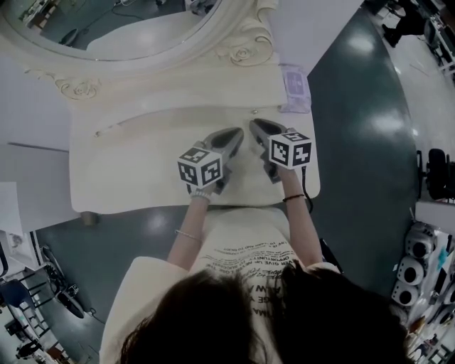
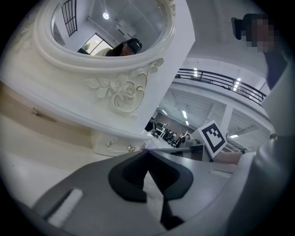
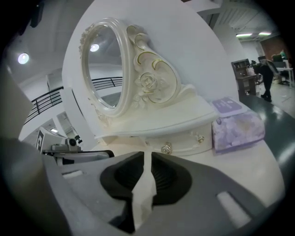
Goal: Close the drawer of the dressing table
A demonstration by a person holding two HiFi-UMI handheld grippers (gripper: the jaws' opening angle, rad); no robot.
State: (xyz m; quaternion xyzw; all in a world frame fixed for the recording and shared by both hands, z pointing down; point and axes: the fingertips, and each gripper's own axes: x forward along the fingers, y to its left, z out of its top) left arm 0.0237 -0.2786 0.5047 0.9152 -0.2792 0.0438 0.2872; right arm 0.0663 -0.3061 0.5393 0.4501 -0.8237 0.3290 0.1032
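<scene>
Cream dressing table [image 1: 128,178]: looks like painted wood, smooth, soft shine
Oval mirror [image 3: 103,64]: shiny glass
Carved rose frame [image 3: 150,83]: glossy cream, thin gold lines
Small round drawer knobs [image 3: 166,148]: shiny, like metal
Purple tissue pack [image 3: 237,124]: thin crinkly plastic wrap
Grey right gripper [image 3: 147,154]: matt plastic; black ribbed pads [image 3: 164,175] like rubber
Dark green floor [image 1: 355,106]: smooth, glossy

Glossy dark floor [image 1: 355,106] — white wall [image 1: 320,21]

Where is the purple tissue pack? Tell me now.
On the dressing table's far right corner in the head view, the tissue pack sits just right of the small drawers.
</scene>
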